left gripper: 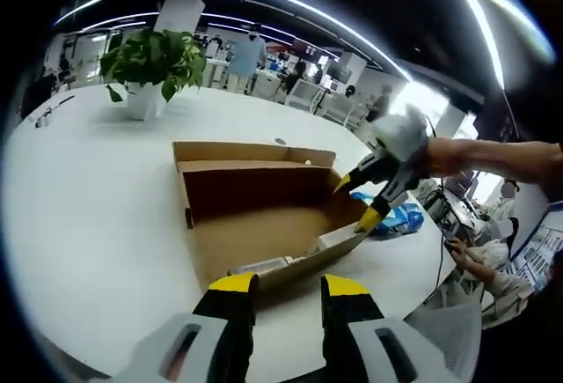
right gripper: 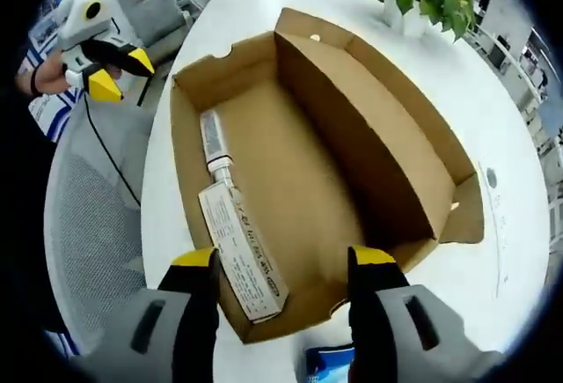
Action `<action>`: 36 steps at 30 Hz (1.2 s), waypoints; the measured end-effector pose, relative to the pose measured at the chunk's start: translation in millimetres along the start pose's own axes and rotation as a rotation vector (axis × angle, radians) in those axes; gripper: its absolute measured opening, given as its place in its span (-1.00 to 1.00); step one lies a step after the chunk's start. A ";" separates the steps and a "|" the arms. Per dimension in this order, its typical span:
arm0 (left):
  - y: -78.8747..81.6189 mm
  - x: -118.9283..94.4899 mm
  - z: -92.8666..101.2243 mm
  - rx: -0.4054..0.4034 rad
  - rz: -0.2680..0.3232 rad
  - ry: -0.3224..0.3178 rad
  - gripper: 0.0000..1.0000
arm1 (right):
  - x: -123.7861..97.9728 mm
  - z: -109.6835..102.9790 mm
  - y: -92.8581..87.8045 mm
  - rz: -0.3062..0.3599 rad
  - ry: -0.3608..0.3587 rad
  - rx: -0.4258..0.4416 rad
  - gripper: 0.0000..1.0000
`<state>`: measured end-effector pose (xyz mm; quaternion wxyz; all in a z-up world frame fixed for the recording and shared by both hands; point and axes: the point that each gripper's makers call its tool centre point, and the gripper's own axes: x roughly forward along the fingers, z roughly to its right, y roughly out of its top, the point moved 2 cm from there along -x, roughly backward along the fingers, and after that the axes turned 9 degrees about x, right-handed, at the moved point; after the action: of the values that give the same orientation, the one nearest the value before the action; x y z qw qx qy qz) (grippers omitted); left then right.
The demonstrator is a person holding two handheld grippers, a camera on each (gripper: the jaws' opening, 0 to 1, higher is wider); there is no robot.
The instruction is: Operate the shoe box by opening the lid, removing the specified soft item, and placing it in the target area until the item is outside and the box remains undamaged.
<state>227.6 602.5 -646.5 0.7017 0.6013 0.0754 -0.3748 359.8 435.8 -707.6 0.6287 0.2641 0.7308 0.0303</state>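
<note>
The brown cardboard shoe box [left gripper: 255, 216] lies open on the white table, its lid [right gripper: 378, 128] folded back along the long side. Inside I see a white carton [right gripper: 242, 251] and a tube [right gripper: 211, 141] lying against one wall. A blue soft item [left gripper: 398, 221] lies on the table just outside the box's end, and the same blue soft item [right gripper: 327, 364] appears below the box edge. My right gripper [right gripper: 283, 264] hovers open over that end of the box; the right gripper [left gripper: 356, 202] holds nothing. My left gripper [left gripper: 288, 288] is open near the opposite end, and the left gripper [right gripper: 123, 77] is off the table edge.
A potted plant [left gripper: 154, 62] stands at the table's far side. A grey mesh chair [right gripper: 88, 224] sits by the table's edge. A person's arm [left gripper: 493, 158] carries the right gripper. Office desks and people are in the background.
</note>
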 end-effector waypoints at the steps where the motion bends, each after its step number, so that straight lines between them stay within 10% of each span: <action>1: -0.3 0.3 -0.2 0.001 -0.001 0.001 -0.43 | 2.4 -0.9 1.3 -0.001 -0.002 -0.002 0.13; 24: -0.2 1.8 1.2 0.008 -0.011 -0.005 -0.43 | 5.3 12.3 1.2 -0.001 -0.084 -0.017 0.18; 29: -1.5 3.0 2.4 -0.005 -0.012 -0.015 -0.43 | 9.0 -9.1 16.3 0.060 0.041 0.108 0.26; 36: 3.3 5.8 6.6 0.006 -0.004 -0.027 -0.43 | 25.2 -11.1 18.7 0.001 0.038 0.050 0.20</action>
<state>231.4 594.0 -645.3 0.7001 0.5979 0.0661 -0.3846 354.1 465.8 -721.0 0.6078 0.2796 0.7430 0.0172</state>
